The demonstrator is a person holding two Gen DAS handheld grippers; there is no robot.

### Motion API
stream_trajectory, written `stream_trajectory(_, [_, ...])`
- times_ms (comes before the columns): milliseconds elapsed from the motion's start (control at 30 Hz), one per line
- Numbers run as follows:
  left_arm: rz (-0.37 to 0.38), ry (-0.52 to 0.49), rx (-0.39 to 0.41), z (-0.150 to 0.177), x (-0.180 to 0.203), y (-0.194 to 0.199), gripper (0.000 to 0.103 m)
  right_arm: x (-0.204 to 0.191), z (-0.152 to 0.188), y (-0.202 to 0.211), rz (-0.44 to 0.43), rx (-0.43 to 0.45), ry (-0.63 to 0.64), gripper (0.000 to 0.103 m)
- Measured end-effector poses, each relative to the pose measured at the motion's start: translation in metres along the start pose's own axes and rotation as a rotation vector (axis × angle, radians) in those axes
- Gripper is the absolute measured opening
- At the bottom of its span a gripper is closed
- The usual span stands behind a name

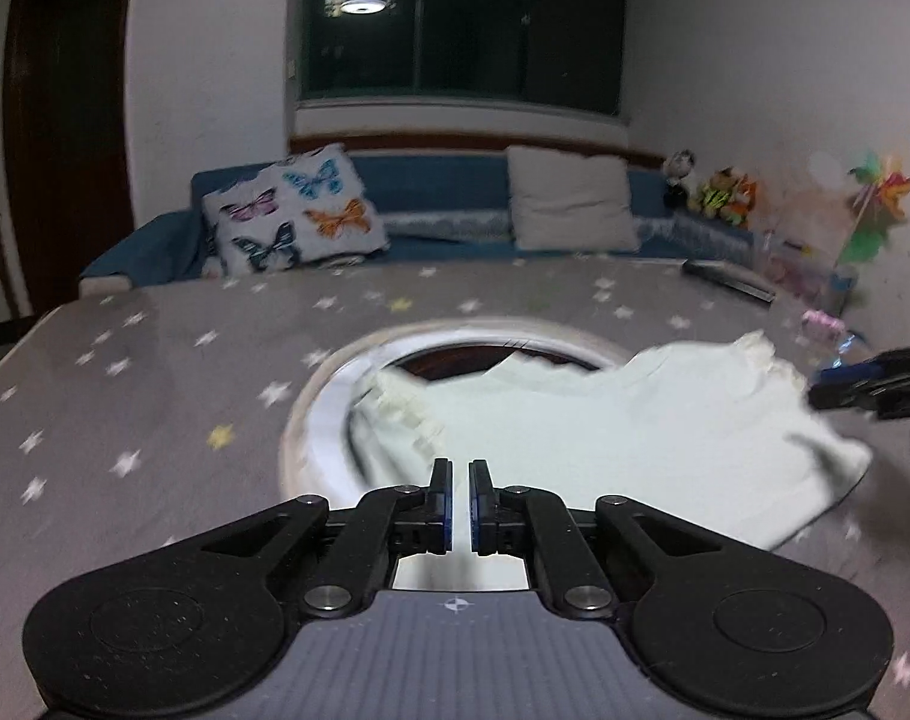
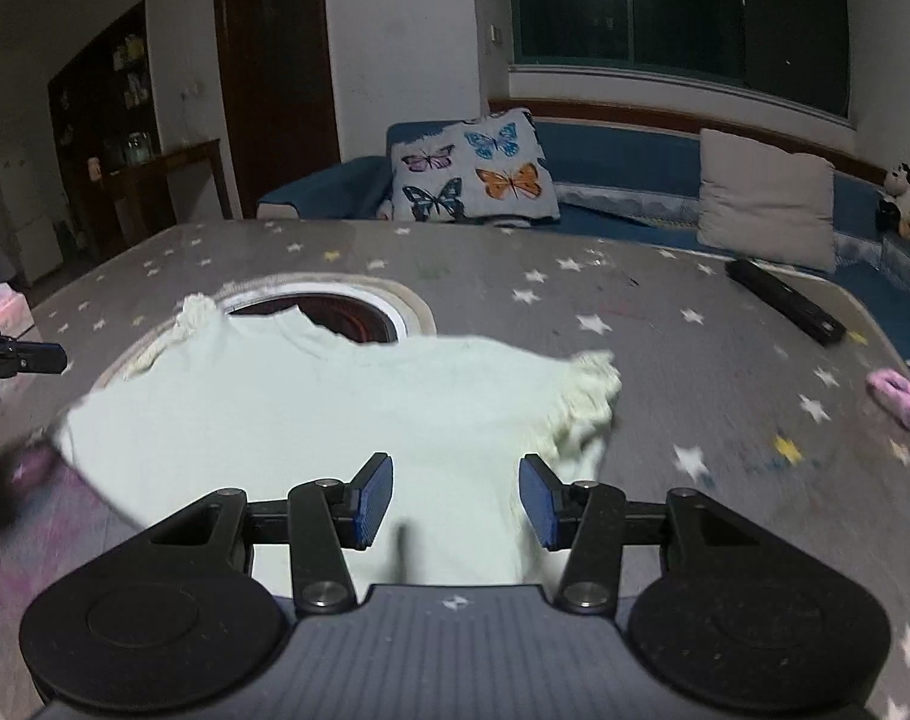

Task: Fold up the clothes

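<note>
**Inspector:** What is recorded nearest the cameras?

**Assistant:** The left gripper (image 1: pixel 461 501) is seen with its pads drawn almost together; a narrow gap remains and no cloth is visibly caught between them. The right gripper (image 2: pixel 454 501) is held with its pads well apart, nothing between them. Both are poised low over the near hem of the shirt (image 2: pixel 335 414).

**Inspector:** And the garment?

**Assistant:** A pale, short-sleeved shirt with frilled sleeves is spread, somewhat rumpled, on the grey star-printed tablecloth (image 2: pixel 665 360). Its collar end is laid partly over a round opening (image 2: pixel 341 309) in the table. A pink ring (image 2: pixel 896 396) is noted well to the right, and a dark bar (image 2: pixel 785 303) further back. Beyond the table, a butterfly cushion (image 2: pixel 473 168) on the blue sofa is observed.

**Inspector:** Which step is judged to be in hand?

**Assistant:** Laying out, or the start of the first fold; no fold is yet seen.

**Inspector:** What is required next?

**Assistant:** In all likelihood the hem must be gripped at both corners, and the cloth drawn clear of the opening before it is turned over.
</note>
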State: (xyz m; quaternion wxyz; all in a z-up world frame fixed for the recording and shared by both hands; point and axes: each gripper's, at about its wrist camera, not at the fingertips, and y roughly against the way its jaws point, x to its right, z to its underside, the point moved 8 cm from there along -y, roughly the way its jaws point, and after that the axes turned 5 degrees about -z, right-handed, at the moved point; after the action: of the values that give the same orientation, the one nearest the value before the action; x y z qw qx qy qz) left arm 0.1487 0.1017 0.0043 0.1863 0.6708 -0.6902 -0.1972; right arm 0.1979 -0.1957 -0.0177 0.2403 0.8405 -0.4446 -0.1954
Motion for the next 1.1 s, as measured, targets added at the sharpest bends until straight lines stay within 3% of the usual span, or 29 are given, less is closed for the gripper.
stream_trajectory(200, [0.049,-0.003,-0.06,-0.003,0.026,-0.047,0.007,-0.003,-0.007,-0.035,-0.014,-0.017,-0.018,0.046])
stream_trajectory(333, [0.006,-0.008,-0.116,0.008,0.023,-0.073,0.006,0.006,0.0,-0.047,0.005,-0.046,-0.032,0.045])
stream_trajectory(467, [-0.028,0.017,-0.158,0.02,0.006,-0.082,0.006,0.024,0.006,-0.049,0.045,-0.066,-0.067,0.041])
stream_trajectory(633, [-0.03,0.025,-0.15,0.017,0.009,-0.077,0.006,0.023,-0.002,-0.045,0.061,-0.048,-0.047,0.038])
stream_trajectory(833, [0.162,-0.013,-0.106,0.003,0.077,-0.065,0.006,0.002,-0.019,-0.065,0.01,-0.067,0.018,0.037])
stream_trajectory(933, [0.26,-0.063,-0.11,0.006,0.118,-0.066,0.007,0.002,-0.028,-0.082,0.008,-0.089,0.024,0.03])
stream_trajectory(1100, [0.34,-0.118,-0.143,0.019,0.152,-0.072,0.007,0.002,-0.035,-0.106,0.011,-0.128,0.041,0.024])
